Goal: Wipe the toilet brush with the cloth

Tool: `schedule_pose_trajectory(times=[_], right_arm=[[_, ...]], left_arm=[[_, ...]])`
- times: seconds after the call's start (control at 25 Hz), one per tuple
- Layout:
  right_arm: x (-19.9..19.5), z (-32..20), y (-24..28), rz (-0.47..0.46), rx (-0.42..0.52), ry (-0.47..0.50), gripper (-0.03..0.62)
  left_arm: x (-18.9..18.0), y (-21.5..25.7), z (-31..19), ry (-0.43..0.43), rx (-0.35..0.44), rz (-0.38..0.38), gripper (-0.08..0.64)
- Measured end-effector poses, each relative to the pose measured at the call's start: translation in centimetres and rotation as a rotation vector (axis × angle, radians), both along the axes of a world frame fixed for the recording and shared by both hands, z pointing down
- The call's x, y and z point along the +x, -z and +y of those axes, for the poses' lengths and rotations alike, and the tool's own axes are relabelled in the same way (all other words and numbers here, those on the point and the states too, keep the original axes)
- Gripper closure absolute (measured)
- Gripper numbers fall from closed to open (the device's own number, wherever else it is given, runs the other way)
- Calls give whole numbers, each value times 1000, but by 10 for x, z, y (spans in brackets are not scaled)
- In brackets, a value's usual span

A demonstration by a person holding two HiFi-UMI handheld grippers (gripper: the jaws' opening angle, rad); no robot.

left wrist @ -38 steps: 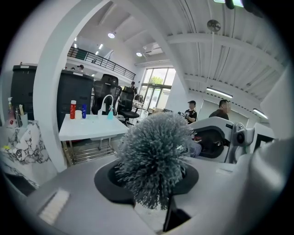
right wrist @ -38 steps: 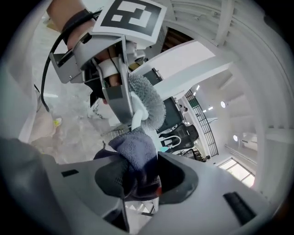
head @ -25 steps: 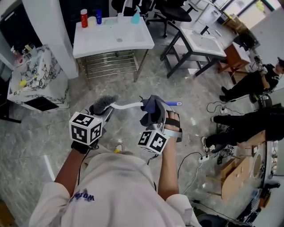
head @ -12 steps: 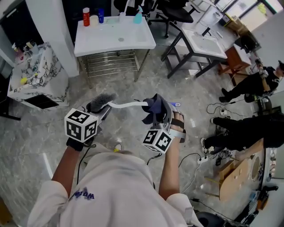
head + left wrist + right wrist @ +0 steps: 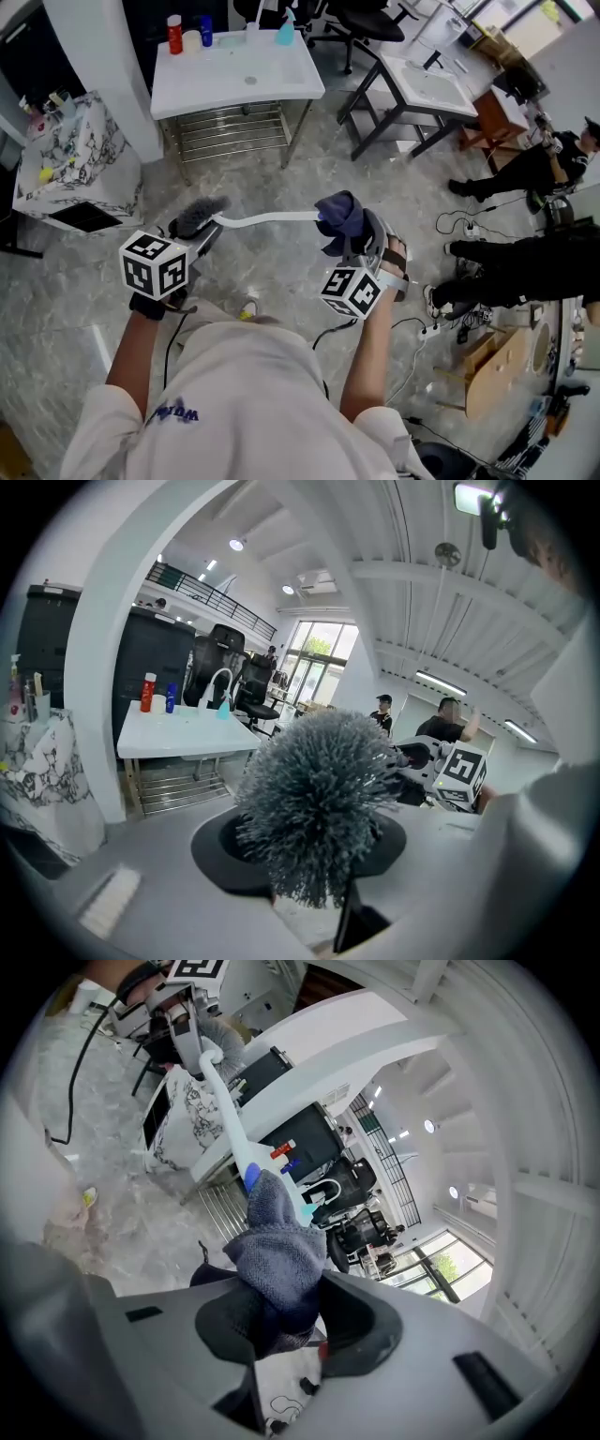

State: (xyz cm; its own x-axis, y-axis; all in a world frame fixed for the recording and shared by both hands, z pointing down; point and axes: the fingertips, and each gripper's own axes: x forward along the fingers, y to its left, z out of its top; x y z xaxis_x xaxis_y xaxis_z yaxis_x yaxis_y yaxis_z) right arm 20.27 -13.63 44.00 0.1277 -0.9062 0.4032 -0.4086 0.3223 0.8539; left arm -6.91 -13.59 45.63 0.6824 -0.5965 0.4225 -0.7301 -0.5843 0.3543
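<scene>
Right gripper [image 5: 286,1326], jaws just closing, pinches cloth [image 5: 275,1251] over toilet brush [image 5: 267,218] handle-end; left gripper [image 5: 309,864] clamps its bristle head [image 5: 314,794]. Blue grip [image 5: 250,1177] shows only in right gripper view.

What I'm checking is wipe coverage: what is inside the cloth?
The toilet brush's white handle enters the cloth; a blue stretch shows at its edge. The handle's end is covered.

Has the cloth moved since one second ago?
Yes. The cloth has slid to the right along the brush handle. Before, it sat below the right edge of the sink table; now it is past that edge.
</scene>
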Motion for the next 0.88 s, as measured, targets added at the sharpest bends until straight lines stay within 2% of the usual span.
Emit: schedule_pose_trajectory(times=[0.36, 0.64, 0.88], right_arm=[[23, 1, 5, 19, 16, -66, 476], [-4, 1, -2, 61, 7, -11, 472], [-33, 2, -7, 50, -15, 53, 462]], left_arm=[[3, 3, -3, -7, 19, -8, 403], [12, 3, -2, -28, 12, -13, 403], [21, 4, -2, -37, 33, -44, 405]])
